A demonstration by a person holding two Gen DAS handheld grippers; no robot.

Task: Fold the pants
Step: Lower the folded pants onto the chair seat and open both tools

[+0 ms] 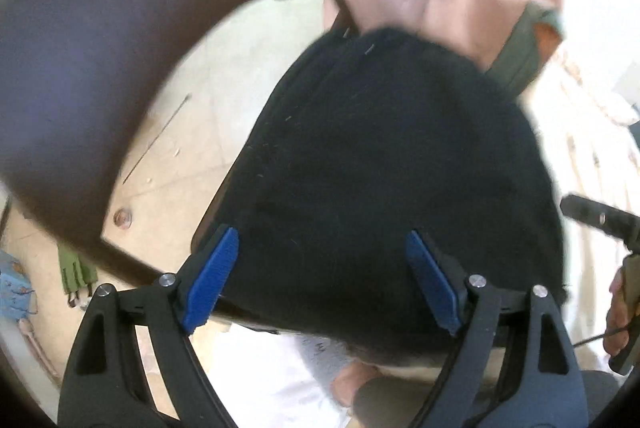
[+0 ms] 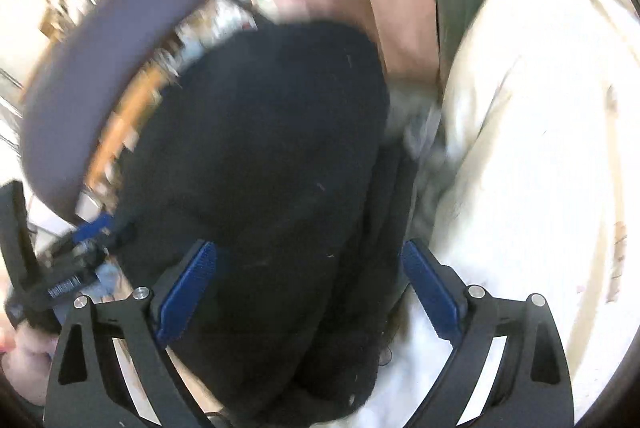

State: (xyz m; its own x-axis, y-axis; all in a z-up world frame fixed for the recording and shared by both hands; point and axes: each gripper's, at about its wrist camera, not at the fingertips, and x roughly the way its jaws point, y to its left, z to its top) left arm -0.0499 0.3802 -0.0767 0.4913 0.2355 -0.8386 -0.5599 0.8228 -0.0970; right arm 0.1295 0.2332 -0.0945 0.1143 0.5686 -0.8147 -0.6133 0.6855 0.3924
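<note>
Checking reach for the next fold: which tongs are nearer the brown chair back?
Left. The left tongs hang over the black pants right beside the chair back; the right tongs sit farther off.

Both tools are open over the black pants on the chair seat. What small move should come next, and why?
Probably lower the left tool and close it on the near edge of the black pants. Both tools, including the right tool, stand open and grip nothing, so no fold can begin.

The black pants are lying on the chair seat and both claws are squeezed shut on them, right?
Not quite. The black pants do lie on the chair seat, but neither claw is shut. The left claw in the left wrist view and the right claw in the right wrist view both stand wide open, pads off the cloth.
</note>
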